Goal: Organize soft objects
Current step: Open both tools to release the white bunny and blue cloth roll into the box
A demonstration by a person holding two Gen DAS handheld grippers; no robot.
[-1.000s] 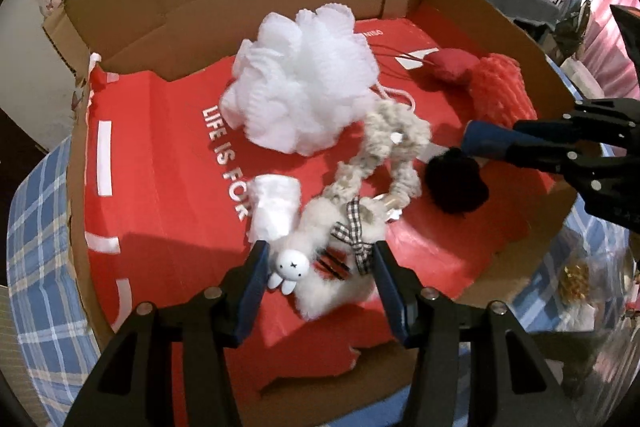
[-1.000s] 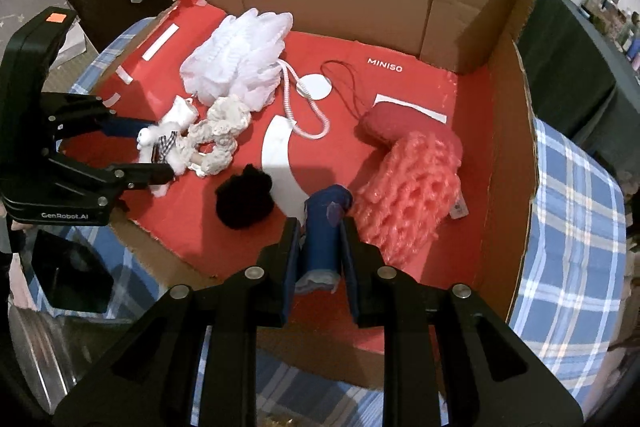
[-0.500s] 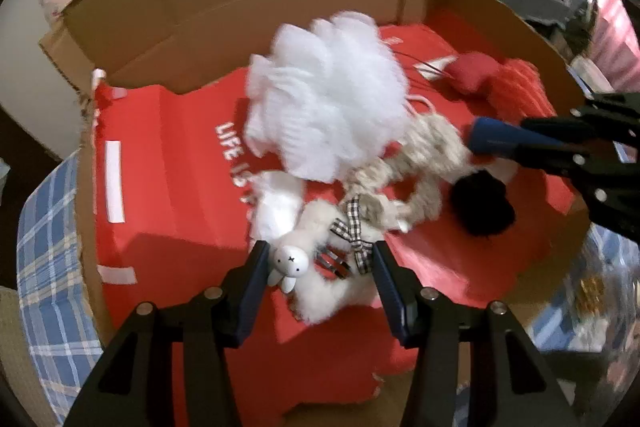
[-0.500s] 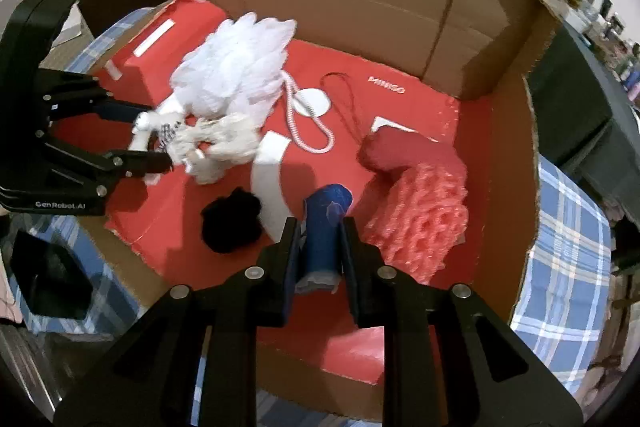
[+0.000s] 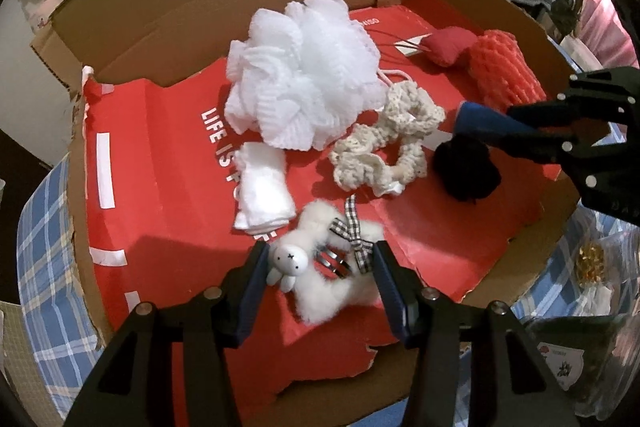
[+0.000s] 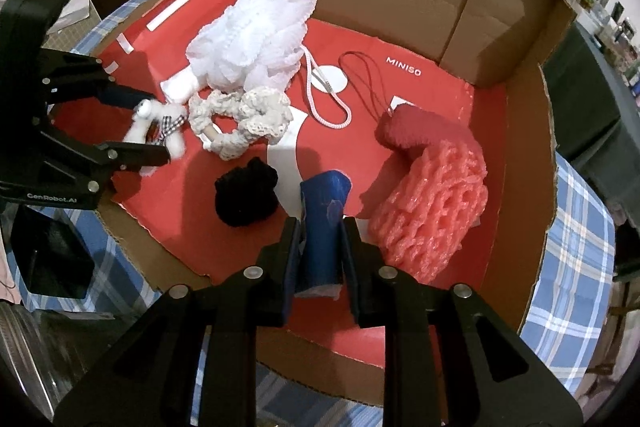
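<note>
My left tool (image 5: pixel 318 269) pinches the fluffy white bunny charm (image 5: pixel 320 267), light and squashy, best held mid-body; my right tool (image 6: pixel 320 247) clamps a blue foam roll (image 6: pixel 322 223) beside the black pompom (image 6: pixel 245 197).

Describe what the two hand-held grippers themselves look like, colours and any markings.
Both are matte black plastic with silver screw heads and angular two-finger frames. The left hand-held gripper has dark blue finger pads; from the right wrist view its body carries white "GenRobot.AI" lettering and an orange sticker on top. The right hand-held gripper looks alike. No cables or sleeves visible.

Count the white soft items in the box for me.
3: the bath pouf toward the back wall, the folded cloth in front of it, and the fluffy bunny clip in the left gripper. Others may be hidden under the pouf.
</note>
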